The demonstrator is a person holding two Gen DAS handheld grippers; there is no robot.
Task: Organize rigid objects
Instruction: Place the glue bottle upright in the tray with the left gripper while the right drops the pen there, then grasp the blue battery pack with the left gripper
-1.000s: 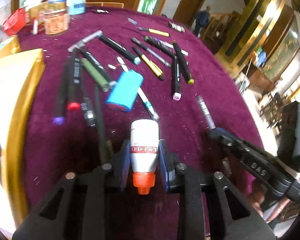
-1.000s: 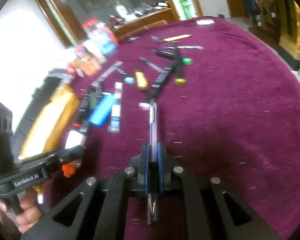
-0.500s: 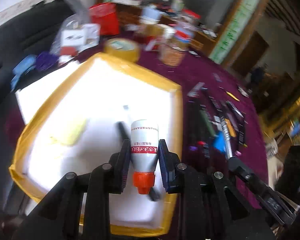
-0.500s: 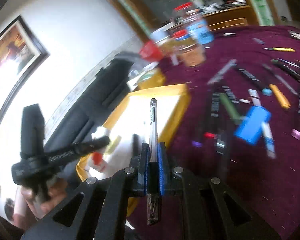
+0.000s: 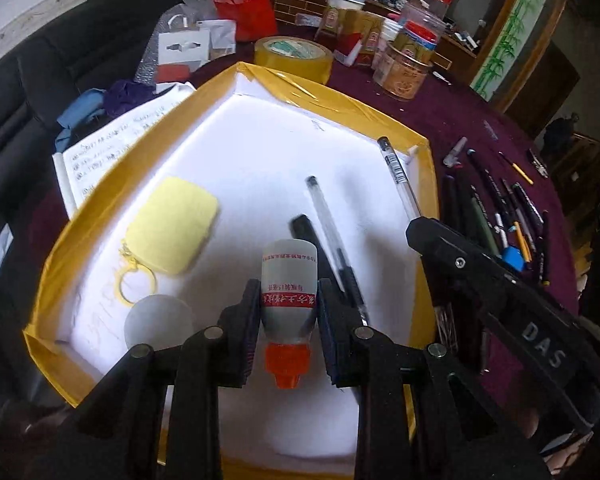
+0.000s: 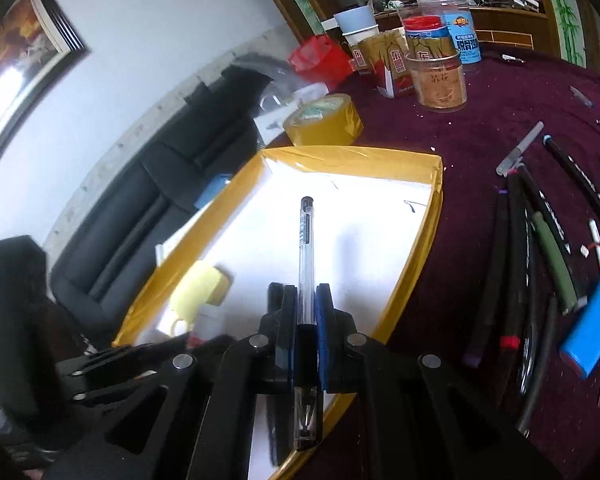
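Note:
My left gripper point(image 5: 287, 312) is shut on a white bottle point(image 5: 289, 280) with a red label and an orange cap, held above the yellow-rimmed white tray point(image 5: 332, 98). My right gripper point(image 6: 305, 312) is shut on a clear pen point(image 6: 305, 264) with a black cap, held over the same tray point(image 6: 420, 248); that pen also shows in the left wrist view point(image 5: 400, 174) with the right gripper body point(image 5: 500, 288). In the tray lie a yellow case with a ring point(image 5: 171, 232), a white ball point(image 5: 158, 326), a clear pen point(image 5: 328, 224) and a black pen point(image 5: 308, 232).
Several pens and markers point(image 6: 540, 240) and a blue case point(image 6: 594, 328) lie on the purple cloth right of the tray. A yellow tape roll point(image 6: 324, 120), jars point(image 6: 440, 76), boxes and a red bag point(image 5: 244, 6) stand behind it. A notebook point(image 5: 112, 140) lies left.
Both grippers swung left from the pens on the purple cloth to above the tray, carrying the bottle and the pen. The right gripper now sits close beside the left.

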